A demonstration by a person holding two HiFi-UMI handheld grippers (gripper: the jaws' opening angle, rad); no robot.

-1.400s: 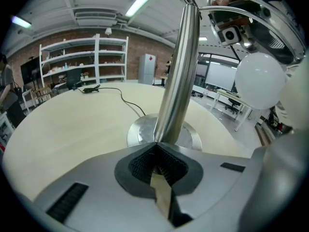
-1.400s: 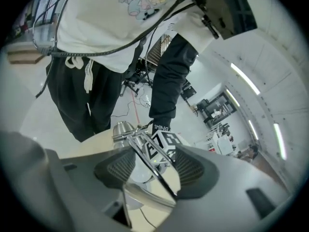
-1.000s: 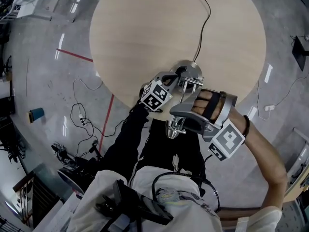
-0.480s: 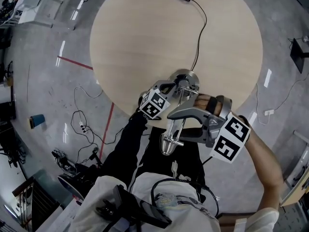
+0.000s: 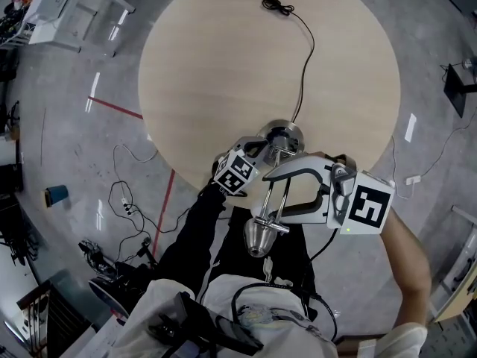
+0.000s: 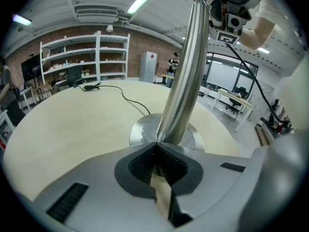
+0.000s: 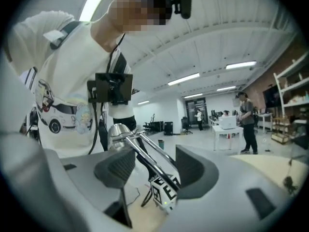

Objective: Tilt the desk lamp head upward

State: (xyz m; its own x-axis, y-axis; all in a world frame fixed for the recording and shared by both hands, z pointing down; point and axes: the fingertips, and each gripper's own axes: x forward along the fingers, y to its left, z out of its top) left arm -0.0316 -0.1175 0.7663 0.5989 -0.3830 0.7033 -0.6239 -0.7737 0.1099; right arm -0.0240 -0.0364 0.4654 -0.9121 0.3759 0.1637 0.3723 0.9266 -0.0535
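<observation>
Standing at the 6 o'clock edge of the round pale wooden table (image 5: 223, 66), the chrome desk lamp (image 5: 272, 177) rests on its round polished metal base (image 5: 295, 133). Its thin twin chrome rods (image 5: 269, 194) reach toward 6 o'clock past the rim. They carry the silver cone-shaped lamp head (image 5: 258, 237) over the person's black trousers (image 5: 190, 233).

The head view gives this layout but hides both pairs of jaws under the gripper bodies. The left gripper view fills that in: the left gripper (image 6: 158, 151) has its ribbed black pads closed on the foot of the thick chrome post (image 6: 186, 71), just above the base. In the right gripper view, the right gripper (image 7: 154, 170) has its jaws spread wide with the twin rods running between them. Whether a pad touches the rods cannot be told. Beyond the jaws, at 11 o'clock, the lamp head shows against the person's white printed T-shirt (image 7: 53, 115).

A thin black power cable (image 5: 304, 58) runs from the base across the table toward 12 o'clock. On the grey concrete floor (image 5: 67, 125) lie a red tape line (image 5: 118, 88) at the table's 9 o'clock and loose dark cables (image 5: 130, 189) at 8 o'clock. Only the left gripper view shows the white metal shelving (image 6: 84, 57) along a brick wall, and only the right gripper view shows a standing person (image 7: 247, 122) (far off, at 3 o'clock).
</observation>
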